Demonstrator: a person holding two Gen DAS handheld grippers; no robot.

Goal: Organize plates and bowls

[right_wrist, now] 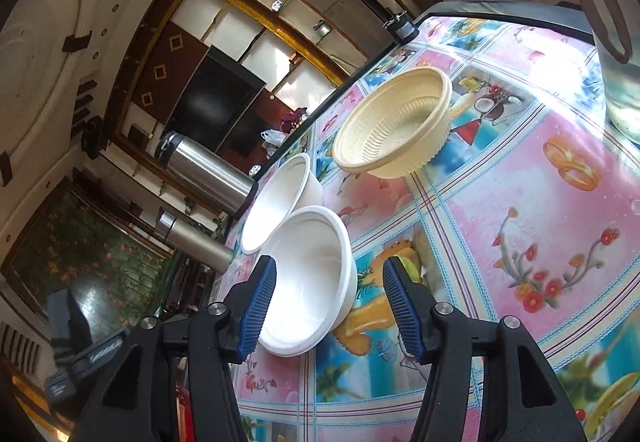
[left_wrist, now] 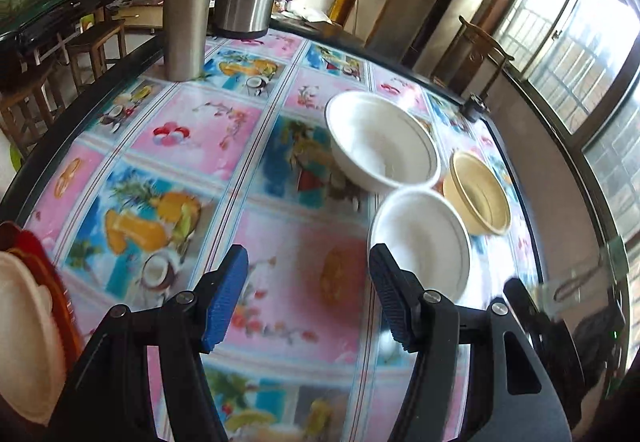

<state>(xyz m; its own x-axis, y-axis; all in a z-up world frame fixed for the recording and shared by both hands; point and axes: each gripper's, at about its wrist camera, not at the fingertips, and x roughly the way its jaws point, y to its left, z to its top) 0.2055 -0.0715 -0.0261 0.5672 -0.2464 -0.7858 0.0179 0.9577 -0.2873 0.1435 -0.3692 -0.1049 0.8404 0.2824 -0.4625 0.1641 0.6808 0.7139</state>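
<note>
— On the table [left_wrist: 280, 53], with its bright fruit-and-flower cloth, we count three bowls: the near white bowl [right_wrist: 310, 278], the far white bowl [right_wrist: 280, 197] touching its rim, and the cream bowl [right_wrist: 394, 125] a little apart from both. None is nested in another, so we judge the bowls not yet sorted.

— And our tools? We see the right tool [right_wrist: 329, 304] spread wide, its left pad over the near white bowl's rim and its right pad beyond the bowl, over the cloth, gripping nothing.

— Agreed. Our left tool [left_wrist: 306, 298] is spread too, over bare cloth, with the near white bowl just beside its right pad. It holds nothing either.

— What about plates? At the left edge of the left wrist view we make out a pale plate [left_wrist: 22, 326] lying on something red [left_wrist: 44, 262], perhaps another plate or a tray; it is cut off, so we cannot tell which.

— Then, as we judge it, that may be a stack already begun, and the three bowls are what remains. The two steel flasks [left_wrist: 186, 17] at the far side seem no part of our job.

— So we are early to midway, with every bowl yet to be gathered.
</note>
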